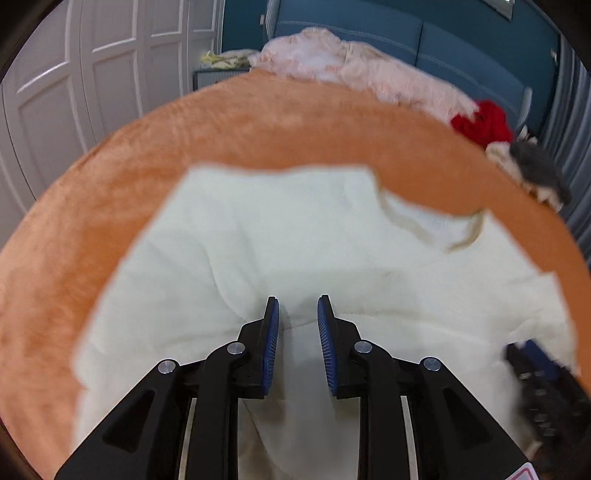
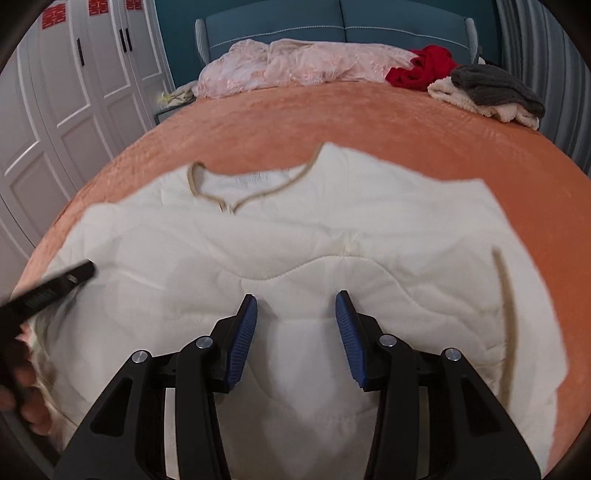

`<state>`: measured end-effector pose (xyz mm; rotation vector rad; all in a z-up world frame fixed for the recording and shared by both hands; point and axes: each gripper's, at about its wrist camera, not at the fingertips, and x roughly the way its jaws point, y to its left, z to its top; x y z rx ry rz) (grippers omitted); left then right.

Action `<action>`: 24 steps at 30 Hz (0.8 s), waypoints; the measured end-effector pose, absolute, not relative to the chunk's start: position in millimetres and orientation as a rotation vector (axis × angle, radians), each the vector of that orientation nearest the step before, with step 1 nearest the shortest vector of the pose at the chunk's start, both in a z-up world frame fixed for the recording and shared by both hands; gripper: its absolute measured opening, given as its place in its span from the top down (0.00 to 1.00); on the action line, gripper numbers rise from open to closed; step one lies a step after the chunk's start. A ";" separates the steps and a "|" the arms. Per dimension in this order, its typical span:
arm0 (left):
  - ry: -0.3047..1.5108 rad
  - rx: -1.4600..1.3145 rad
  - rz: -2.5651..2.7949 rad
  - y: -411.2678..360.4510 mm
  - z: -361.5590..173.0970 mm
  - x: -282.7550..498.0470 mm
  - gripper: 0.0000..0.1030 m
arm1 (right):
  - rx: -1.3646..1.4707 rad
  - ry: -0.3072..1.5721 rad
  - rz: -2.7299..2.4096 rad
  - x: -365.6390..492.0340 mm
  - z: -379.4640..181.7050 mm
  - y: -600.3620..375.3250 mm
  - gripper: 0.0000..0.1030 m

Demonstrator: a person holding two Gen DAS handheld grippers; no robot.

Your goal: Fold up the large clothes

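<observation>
Garment (image 2: 295, 266), cream and quilted, lies spread flat across the near half of the bed (image 2: 369, 118), its tan-trimmed neckline (image 2: 236, 199) toward the headboard (image 2: 332, 26). Left gripper (image 1: 298, 314) hovers over the garment's lower part with fingers parted and nothing between them; right gripper (image 2: 295, 314) likewise stands open above the cloth, gripping nothing. Along the bed's head edge lies a pink blanket (image 2: 295, 62); at the far right corner sit a red cloth (image 2: 421, 74) and a grey cloth (image 2: 495, 88) on a cream pile (image 2: 480, 103). White wardrobe doors (image 2: 74, 92) line the left side. Nothing lies between either gripper and the garment. The right wrist view alone shows the whole neckline, a tan-edged slit (image 2: 506, 288) at the garment's right side, and the left gripper's black finger with the holding hand (image 2: 26, 384) at the bed's left edge. The left wrist view shows the right gripper (image 1: 535, 380) only as a blurred dark shape at lower right.
</observation>
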<state>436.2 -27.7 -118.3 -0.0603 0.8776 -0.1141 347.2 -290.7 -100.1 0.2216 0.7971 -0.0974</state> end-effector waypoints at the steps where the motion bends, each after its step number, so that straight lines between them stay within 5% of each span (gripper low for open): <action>1: 0.856 -0.048 -0.115 -28.0 -124.4 432.8 0.78 | 0.234 0.793 -0.091 346.6 -103.4 -292.1 0.59; 24: 0.769 0.019 -0.080 -43.1 -140.0 425.5 0.77 | 0.188 0.734 -0.121 343.3 -118.4 -285.4 0.58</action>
